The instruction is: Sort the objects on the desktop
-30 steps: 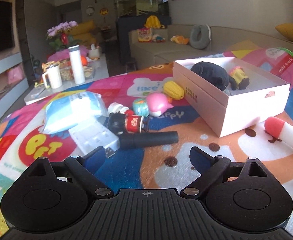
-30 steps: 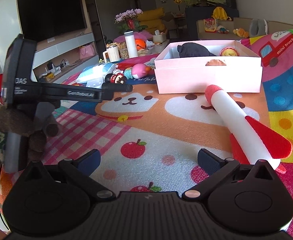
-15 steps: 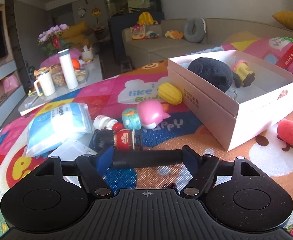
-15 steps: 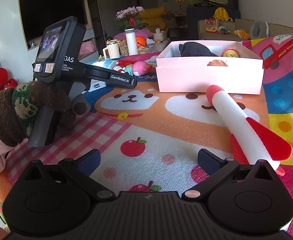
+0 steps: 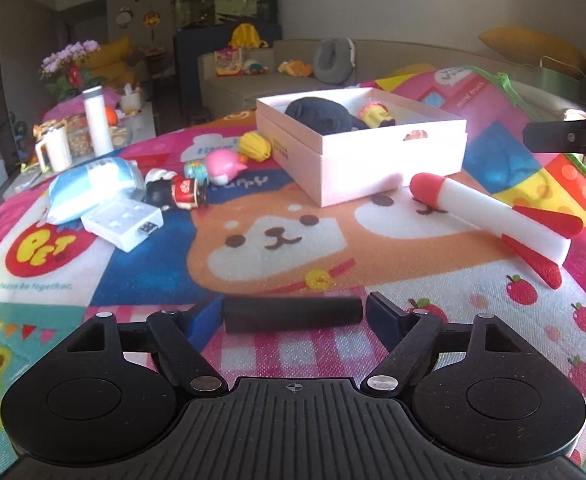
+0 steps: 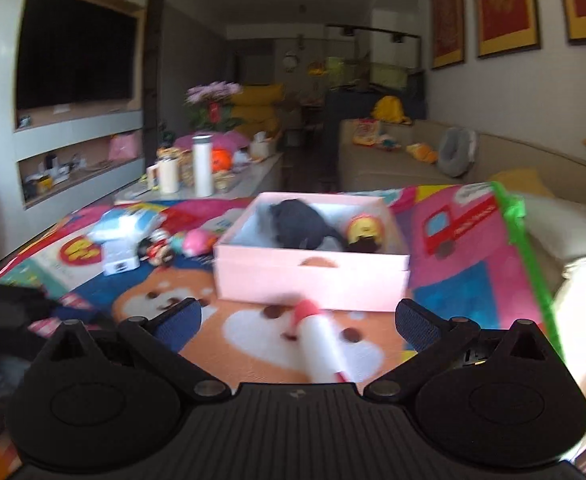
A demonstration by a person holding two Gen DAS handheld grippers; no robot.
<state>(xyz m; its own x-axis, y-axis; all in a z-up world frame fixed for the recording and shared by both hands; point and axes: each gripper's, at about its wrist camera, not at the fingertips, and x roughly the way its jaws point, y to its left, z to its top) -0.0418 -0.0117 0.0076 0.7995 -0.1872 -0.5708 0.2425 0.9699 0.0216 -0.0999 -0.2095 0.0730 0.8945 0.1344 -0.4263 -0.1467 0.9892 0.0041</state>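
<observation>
A black cylinder (image 5: 293,314) lies crosswise on the play mat between the fingers of my left gripper (image 5: 293,310). The jaws are opening; a sliver of mat shows beside the right pad, so the pads are not pressing on it. A pale pink box (image 5: 373,164) holds a dark cap (image 5: 321,114) and a yellow figure (image 5: 377,114). A red-and-white foam rocket (image 5: 489,212) lies in front of it. My right gripper (image 6: 299,320) is open above the rocket (image 6: 321,344), facing the box (image 6: 313,280), with nothing between its fingers.
Left of the box lie a small doll (image 5: 177,196), a pink toy (image 5: 223,160), a yellow corn toy (image 5: 255,146), a white plastic case (image 5: 123,220) and a blue-white packet (image 5: 89,188). A black part of the other tool (image 5: 569,138) juts in at the right edge.
The left gripper closed on the black cylinder beside the doll, drew it back to the near part of the mat, and its jaws have widened. The right gripper rose and swung toward the box.
</observation>
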